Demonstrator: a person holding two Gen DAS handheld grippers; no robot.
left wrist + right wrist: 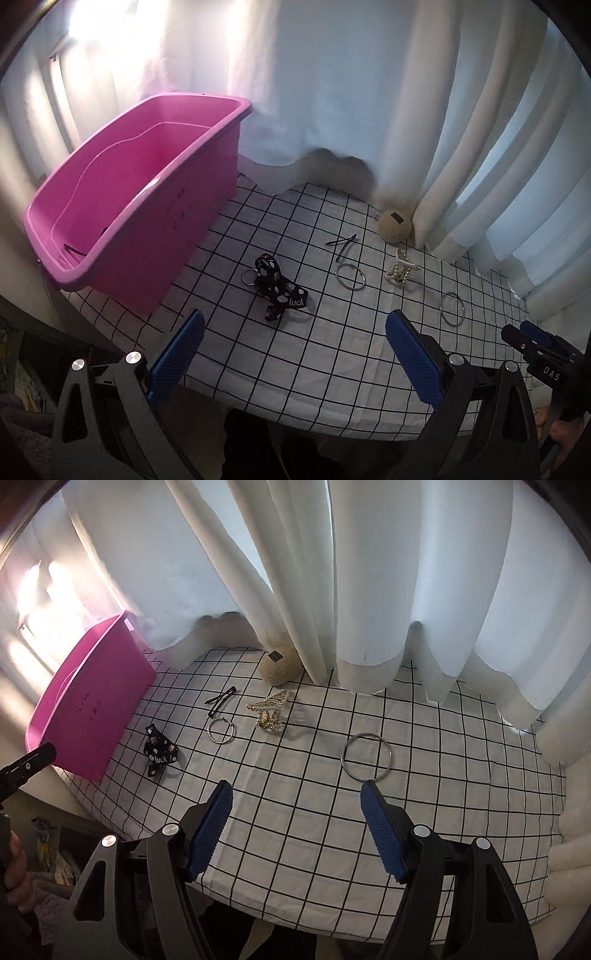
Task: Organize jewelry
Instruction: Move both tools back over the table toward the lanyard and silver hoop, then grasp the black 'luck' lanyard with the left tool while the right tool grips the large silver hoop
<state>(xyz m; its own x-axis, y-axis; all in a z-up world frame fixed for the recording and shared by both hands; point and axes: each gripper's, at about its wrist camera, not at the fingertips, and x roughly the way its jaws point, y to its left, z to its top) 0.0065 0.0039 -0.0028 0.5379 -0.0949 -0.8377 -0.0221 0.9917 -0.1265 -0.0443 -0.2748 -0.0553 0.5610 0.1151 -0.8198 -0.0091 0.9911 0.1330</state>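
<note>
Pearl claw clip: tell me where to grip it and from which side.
Grip the pearl clip across its raised middle, coming down from above with the right gripper. It stands clear of the cloth, unlike the flat rings, and nothing crowds it.

Left wrist view looks down from the near edge of the checked tablecloth (295, 354), facing the curtain (332, 92), with the pink bin (177, 206) close at left of frame. Right wrist view faces the same way, with that bin pushed to its far left. Both share the two metal rings (367, 757), lanyard (159, 755) and pearl clip (271, 710) mid-frame.
</note>
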